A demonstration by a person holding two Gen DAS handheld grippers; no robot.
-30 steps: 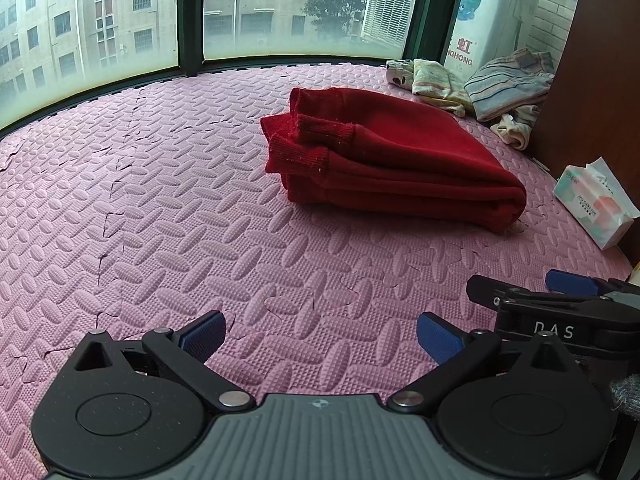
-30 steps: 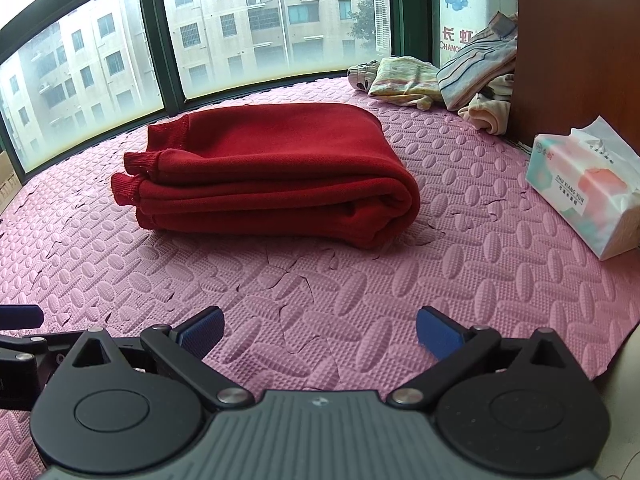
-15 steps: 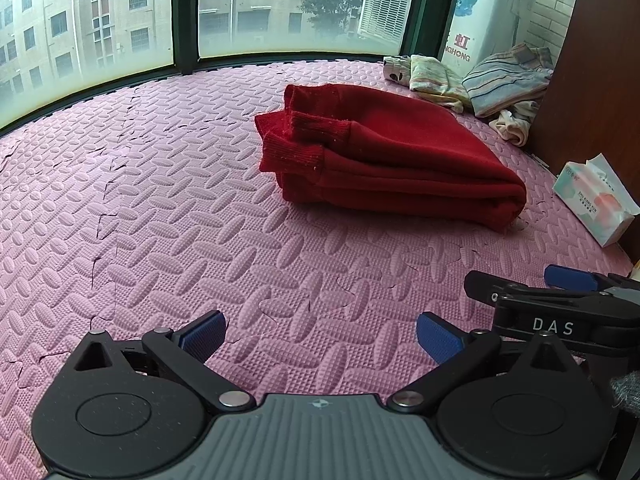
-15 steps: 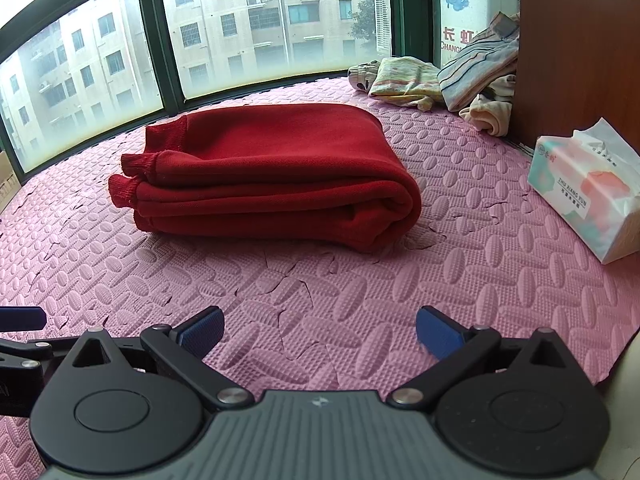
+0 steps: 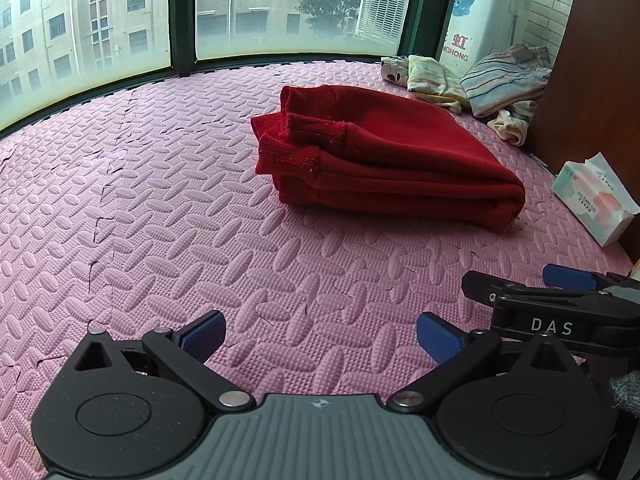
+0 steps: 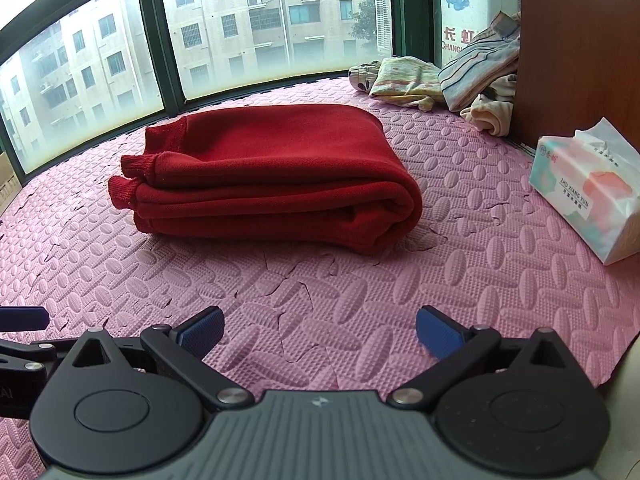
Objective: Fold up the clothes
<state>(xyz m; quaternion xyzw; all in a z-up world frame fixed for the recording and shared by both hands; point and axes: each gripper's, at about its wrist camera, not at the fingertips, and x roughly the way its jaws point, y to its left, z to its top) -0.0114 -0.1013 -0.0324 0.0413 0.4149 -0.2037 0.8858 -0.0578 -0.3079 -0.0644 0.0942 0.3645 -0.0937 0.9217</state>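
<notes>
Nothing much has moved since a second ago, just slight camera drift; red sweater [image 5: 396, 164] [image 6: 272, 178] is lying folded on the pink foam mat [image 5: 140, 200] [image 6: 480, 280], at 12 o'clock from both my grippers, well apart from them. I'm holding my left gripper [image 5: 320, 330] with fingers spread apart, nothing between; right gripper [image 6: 320, 330] same, spread and gripping nothing. Tissue pack [image 6: 588, 196] is sitting at 2 o'clock. Loose clothes pile [image 6: 440, 80] is lying at 1 o'clock by the window [image 6: 260, 20].
</notes>
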